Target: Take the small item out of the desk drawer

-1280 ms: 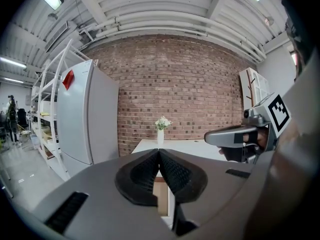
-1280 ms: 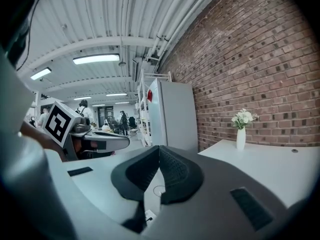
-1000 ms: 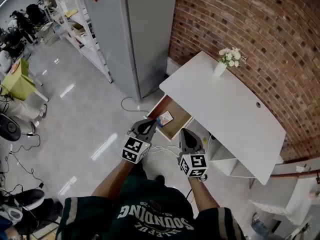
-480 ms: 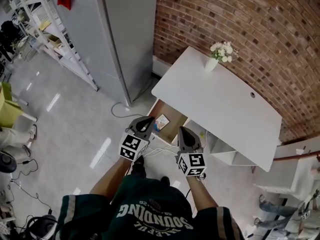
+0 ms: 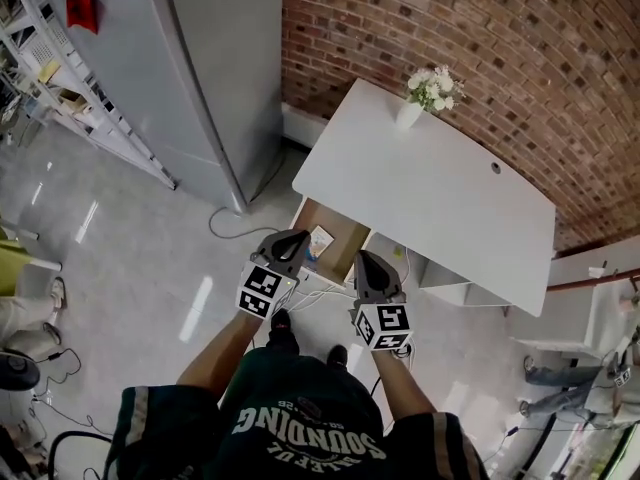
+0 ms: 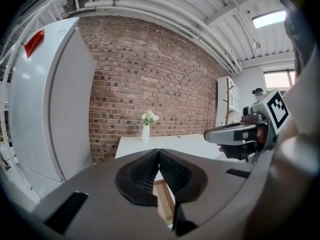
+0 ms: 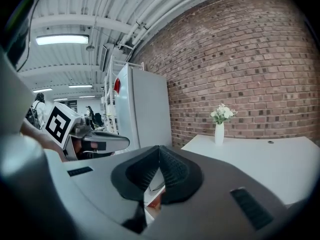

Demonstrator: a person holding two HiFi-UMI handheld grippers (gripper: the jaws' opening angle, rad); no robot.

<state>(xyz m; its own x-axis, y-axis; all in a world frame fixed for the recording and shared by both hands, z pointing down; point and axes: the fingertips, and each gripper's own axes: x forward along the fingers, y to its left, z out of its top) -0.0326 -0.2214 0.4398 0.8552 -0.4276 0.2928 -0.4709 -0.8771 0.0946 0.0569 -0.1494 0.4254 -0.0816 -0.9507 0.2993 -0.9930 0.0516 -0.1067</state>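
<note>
drawer (image 5: 350, 246) under desk (image 5: 440, 208) | small item (image 5: 320, 239) in drawer | vase (image 5: 408, 115) on desk | fridge (image 5: 200, 58) left of desk

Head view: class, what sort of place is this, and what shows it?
Probably an indoor lab or workshop space: a bare brick wall, metal storage shelving, and a white desk on a polished floor.

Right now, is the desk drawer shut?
No, the drawer stands pulled out from under the white desk, a small item lying inside.
</note>
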